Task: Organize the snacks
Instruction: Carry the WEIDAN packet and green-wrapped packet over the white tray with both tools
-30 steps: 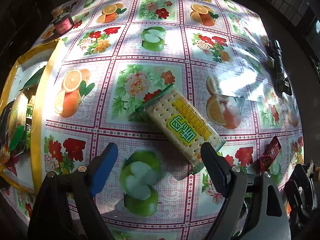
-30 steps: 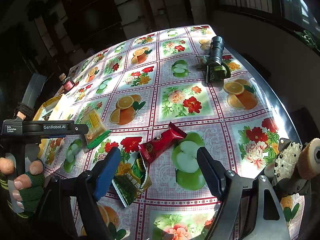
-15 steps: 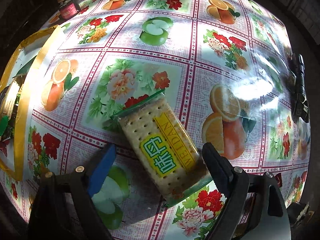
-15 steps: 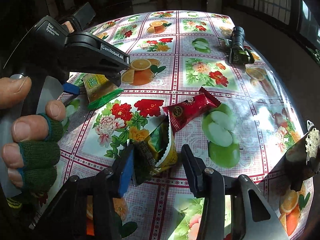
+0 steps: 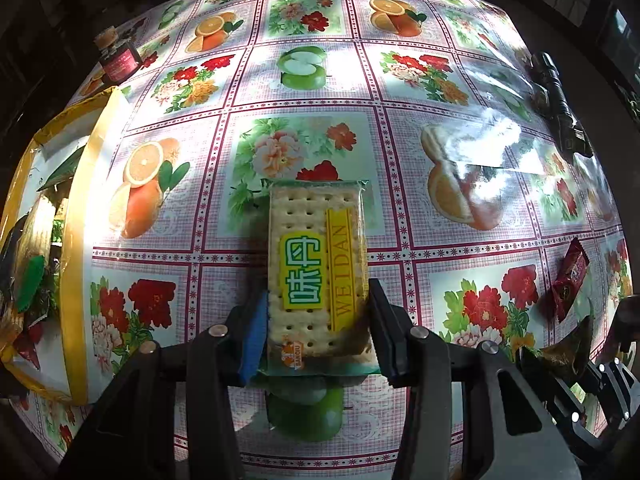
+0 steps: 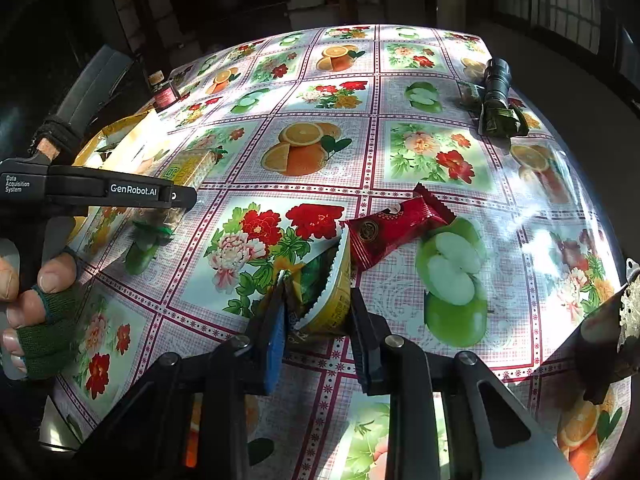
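My left gripper (image 5: pixel 318 322) is shut on a clear cracker pack (image 5: pixel 318 264) with a green and yellow label; the pack points away along the fingers, over the tablecloth. The pack also shows in the right wrist view (image 6: pixel 188 170) behind the left gripper's black body (image 6: pixel 100 192). My right gripper (image 6: pixel 316 316) is shut on a crumpled yellow and green snack packet (image 6: pixel 324 292). A red snack bar (image 6: pixel 394 226) lies just beyond it; it also shows in the left wrist view (image 5: pixel 568 280). A yellow-rimmed box (image 5: pixel 76 240) with several snacks inside stands at the left.
A fruit-and-flower tablecloth (image 5: pixel 312 80) covers the table. A black flashlight (image 6: pixel 496 80) on a green wrapper (image 6: pixel 500 120) lies at the far right edge. A small dark red jar (image 5: pixel 118 60) stands beyond the box. A rusty tool (image 6: pixel 612 312) sticks in at the right.
Both grippers have closed: the left around the cracker pack, now lined up with the fingers, the right around the yellow and green packet. The left gripper moved away from the right one.
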{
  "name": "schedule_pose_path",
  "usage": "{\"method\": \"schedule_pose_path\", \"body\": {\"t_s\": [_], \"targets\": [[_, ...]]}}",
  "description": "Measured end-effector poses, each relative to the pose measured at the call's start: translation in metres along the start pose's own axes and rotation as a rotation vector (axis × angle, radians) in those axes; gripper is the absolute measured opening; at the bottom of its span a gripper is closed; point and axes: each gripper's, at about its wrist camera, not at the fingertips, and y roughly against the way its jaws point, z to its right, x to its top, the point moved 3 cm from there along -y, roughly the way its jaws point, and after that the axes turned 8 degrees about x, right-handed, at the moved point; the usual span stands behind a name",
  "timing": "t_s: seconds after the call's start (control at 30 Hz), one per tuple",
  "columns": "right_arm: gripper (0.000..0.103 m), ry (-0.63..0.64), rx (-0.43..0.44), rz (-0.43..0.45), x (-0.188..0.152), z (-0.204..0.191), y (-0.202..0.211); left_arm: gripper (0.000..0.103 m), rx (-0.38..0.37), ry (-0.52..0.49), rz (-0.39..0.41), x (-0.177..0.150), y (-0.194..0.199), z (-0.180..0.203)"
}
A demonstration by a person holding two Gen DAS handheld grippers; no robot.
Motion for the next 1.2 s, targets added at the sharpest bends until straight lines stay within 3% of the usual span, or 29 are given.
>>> {"method": "schedule_pose_path", "body": {"t_s": [0.53,1.2], "targets": [[0.028,0.083,0.172,0.034,0.02,-0.065,-0.002,0.048,0.178,0.057,0.105,-0.031,0.038,-0.066],[0.027,0.153,0.299,0.018,0.034,-0.124,-0.017,0.048,0.267,0.178,0.156,-0.047,0.059,-0.141]]}}
